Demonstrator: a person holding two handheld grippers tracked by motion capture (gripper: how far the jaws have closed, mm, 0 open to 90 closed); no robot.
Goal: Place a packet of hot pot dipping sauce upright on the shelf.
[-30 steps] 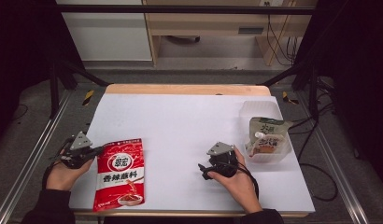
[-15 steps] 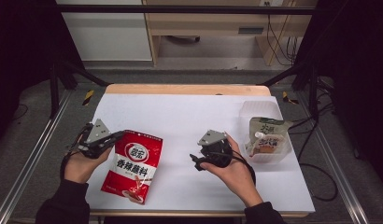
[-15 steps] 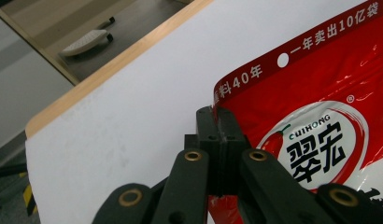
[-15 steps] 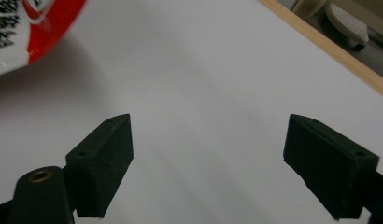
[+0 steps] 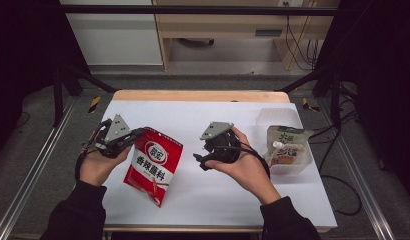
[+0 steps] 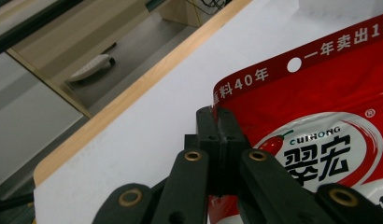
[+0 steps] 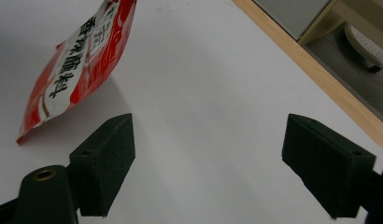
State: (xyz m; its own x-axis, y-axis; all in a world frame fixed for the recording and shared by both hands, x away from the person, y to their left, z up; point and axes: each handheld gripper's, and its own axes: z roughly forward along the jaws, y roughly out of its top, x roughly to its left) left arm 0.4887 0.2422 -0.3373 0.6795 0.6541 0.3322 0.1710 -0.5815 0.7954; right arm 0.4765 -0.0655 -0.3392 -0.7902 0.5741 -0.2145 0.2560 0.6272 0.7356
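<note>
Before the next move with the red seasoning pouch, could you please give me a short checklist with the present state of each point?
1. Left gripper clamped on the red seasoning pouch at its top corner: ok.
2. Pouch off the white table: cannot tell; its top is raised, but its lower corner may touch.
3. Right gripper with nothing between its pads: ok; the jaws stand wide, though they have just been closing a little.
4. Right gripper apart from the pouch: ok.
5. Clear plastic container at the right edge ready to receive: not ok; a green-and-white spouted pouch already lies in it.
</note>
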